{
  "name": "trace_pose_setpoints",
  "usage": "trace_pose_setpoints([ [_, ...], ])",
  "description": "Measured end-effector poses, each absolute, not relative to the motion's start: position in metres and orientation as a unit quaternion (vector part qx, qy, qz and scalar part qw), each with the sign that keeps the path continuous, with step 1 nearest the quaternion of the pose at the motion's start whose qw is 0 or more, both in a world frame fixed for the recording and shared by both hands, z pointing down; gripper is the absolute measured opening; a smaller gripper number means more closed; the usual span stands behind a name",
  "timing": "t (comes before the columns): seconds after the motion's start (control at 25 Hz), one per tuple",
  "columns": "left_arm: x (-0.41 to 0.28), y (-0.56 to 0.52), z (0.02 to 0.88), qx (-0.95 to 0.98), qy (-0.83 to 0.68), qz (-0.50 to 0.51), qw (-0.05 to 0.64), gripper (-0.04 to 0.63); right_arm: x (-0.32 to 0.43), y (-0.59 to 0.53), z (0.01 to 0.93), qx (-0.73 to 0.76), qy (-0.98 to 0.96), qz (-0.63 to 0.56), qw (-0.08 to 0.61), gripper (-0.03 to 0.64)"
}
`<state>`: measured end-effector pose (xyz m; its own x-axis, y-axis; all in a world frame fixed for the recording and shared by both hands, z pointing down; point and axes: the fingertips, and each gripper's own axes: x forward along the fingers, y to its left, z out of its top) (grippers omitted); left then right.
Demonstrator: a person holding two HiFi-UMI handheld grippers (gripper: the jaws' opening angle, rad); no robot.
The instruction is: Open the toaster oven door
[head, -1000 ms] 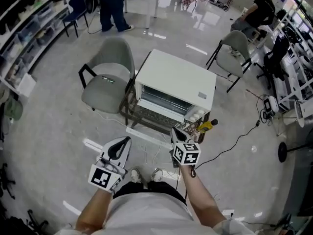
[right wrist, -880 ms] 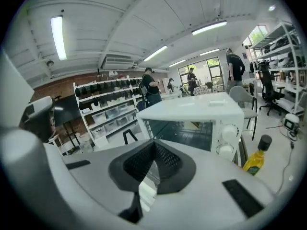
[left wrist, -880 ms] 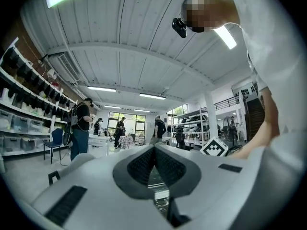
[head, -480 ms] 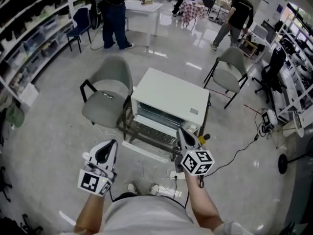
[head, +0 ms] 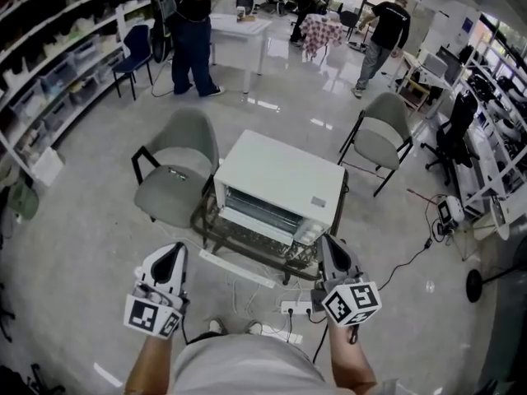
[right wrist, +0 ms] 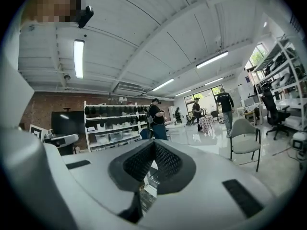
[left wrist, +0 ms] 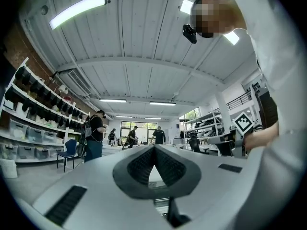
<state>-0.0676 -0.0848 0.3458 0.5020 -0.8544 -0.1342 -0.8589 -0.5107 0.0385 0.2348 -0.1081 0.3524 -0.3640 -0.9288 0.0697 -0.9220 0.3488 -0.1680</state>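
Observation:
The white toaster oven point(head: 284, 175) stands on a low dark table point(head: 216, 235) in the head view. Its glass door point(head: 257, 213) faces me and looks closed. My left gripper point(head: 175, 250) hovers short of the table's left front, jaws shut with nothing between them. My right gripper point(head: 327, 242) hangs near the oven's right front corner, apart from it, also shut and empty. In the left gripper view the left gripper point(left wrist: 154, 148) points level into the room, pads together. The right gripper point(right wrist: 154, 143) does the same in the right gripper view.
A grey chair point(head: 175, 168) stands left of the oven and another grey chair point(head: 380, 141) behind its right. A white strip point(head: 239, 269) and a power strip point(head: 297, 309) with cables lie by my feet. Shelves point(head: 49, 81) line the left wall; people stand by a white table point(head: 239, 26).
Both grippers have come up toward my head and slid down the picture away from the oven, the right one more. The view now takes in more of the room behind the oven.

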Motion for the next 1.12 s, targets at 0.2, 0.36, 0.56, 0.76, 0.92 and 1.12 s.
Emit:
trace_pose_setpoints([
  [0.2, -0.072, -0.077, 0.348, -0.862, 0.504, 0.060, 0.014, 0.017, 0.243, -0.087, 0.326, -0.580, 0.813, -0.052, 0.024, 0.023],
  [0.36, -0.080, -0.075, 0.343, -0.859, 0.508, 0.059, 0.021, 0.016, 0.243, -0.079, 0.310, -0.584, 0.808, -0.053, 0.049, 0.023],
  [0.56, -0.085, -0.067, 0.335, -0.858, 0.509, 0.054, 0.035, 0.017, 0.246, -0.074, 0.300, -0.594, 0.801, -0.043, 0.052, 0.023],
  [0.76, -0.086, -0.068, 0.341, -0.858, 0.510, 0.056, 0.028, 0.016, 0.248, -0.070, 0.297, -0.597, 0.798, -0.053, 0.066, 0.023],
  [0.92, -0.098, -0.070, 0.346, -0.855, 0.515, 0.051, 0.027, 0.017, 0.237, -0.074, 0.299, -0.597, 0.799, -0.049, 0.061, 0.022],
  [1.12, -0.120, -0.062, 0.355, -0.843, 0.535, 0.054, 0.027, 0.016, 0.226, -0.072, 0.304, -0.595, 0.800, -0.045, 0.059, 0.023],
])
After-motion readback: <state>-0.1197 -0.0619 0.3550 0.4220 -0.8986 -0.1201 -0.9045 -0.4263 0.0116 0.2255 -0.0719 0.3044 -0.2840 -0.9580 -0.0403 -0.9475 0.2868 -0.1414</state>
